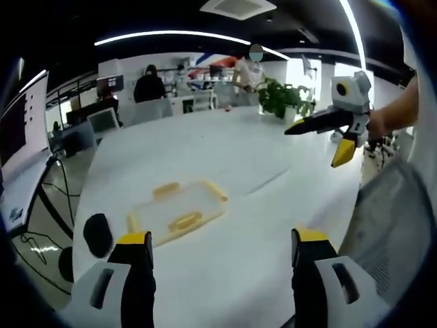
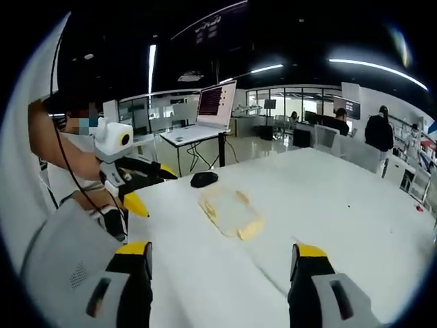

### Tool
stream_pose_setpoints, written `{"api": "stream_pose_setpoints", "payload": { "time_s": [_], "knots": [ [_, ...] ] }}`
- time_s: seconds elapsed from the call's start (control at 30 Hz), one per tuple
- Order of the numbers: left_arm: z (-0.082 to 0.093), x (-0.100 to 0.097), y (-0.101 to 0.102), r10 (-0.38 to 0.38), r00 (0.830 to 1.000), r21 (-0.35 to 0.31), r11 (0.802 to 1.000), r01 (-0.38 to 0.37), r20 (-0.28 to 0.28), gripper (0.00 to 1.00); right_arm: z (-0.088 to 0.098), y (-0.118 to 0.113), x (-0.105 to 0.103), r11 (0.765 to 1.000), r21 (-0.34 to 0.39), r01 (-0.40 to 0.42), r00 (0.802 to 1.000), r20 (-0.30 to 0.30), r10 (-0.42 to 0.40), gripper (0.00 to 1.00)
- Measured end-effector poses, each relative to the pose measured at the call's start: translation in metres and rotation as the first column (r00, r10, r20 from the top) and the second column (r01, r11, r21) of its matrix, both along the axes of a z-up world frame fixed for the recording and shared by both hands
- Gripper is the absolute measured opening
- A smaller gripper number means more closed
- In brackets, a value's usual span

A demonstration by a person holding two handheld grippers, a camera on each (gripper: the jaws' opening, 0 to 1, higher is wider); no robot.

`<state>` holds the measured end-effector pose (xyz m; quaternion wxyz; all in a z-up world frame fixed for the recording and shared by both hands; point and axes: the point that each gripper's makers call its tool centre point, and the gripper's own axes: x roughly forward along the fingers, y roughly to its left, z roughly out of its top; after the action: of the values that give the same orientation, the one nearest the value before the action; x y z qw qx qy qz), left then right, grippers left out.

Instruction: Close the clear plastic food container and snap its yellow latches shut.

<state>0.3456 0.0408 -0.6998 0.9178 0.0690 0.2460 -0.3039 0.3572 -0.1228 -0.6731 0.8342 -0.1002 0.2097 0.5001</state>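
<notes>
Well apart from both grippers, one clear container (image 1: 179,213) with yellow latches lies on the white table (image 1: 239,157); left gripper (image 1: 222,249) and right gripper (image 2: 222,258) both hover spread, holding nothing.

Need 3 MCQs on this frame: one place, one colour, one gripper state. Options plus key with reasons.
1. Where is the clear container?
A. on the white table
B. held by a gripper
C. on the floor

2. What colour are its latches?
A. red
B. yellow
C. blue

3. How are the left gripper and right gripper set?
A. both shut
B. one clamped on the container
C. both open

Key: 1 A, it lies flat on the tabletop, apart from both grippers. 2 B, yellow tabs show along its edges. 3 C, each view shows its fingers spread wide with nothing between.
</notes>
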Motion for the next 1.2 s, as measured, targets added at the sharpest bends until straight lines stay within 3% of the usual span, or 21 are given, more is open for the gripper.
{"api": "stream_pose_setpoints", "payload": {
  "time_s": [0.53, 1.2],
  "knots": [
    [-0.003, 0.01, 0.01, -0.025, 1.0, 0.033, 0.999, 0.026, -0.008, 0.77, -0.004, 0.006, 0.011, 0.998, -0.055, -0.031, 0.999, 0.024, 0.032, 0.82],
    [-0.007, 0.023, 0.018, -0.05, 0.999, 0.05, 0.997, 0.051, -0.006, 0.78, -0.004, 0.02, 0.025, 0.997, -0.067, -0.047, 0.999, 0.016, 0.048, 0.82]
  ]
}}
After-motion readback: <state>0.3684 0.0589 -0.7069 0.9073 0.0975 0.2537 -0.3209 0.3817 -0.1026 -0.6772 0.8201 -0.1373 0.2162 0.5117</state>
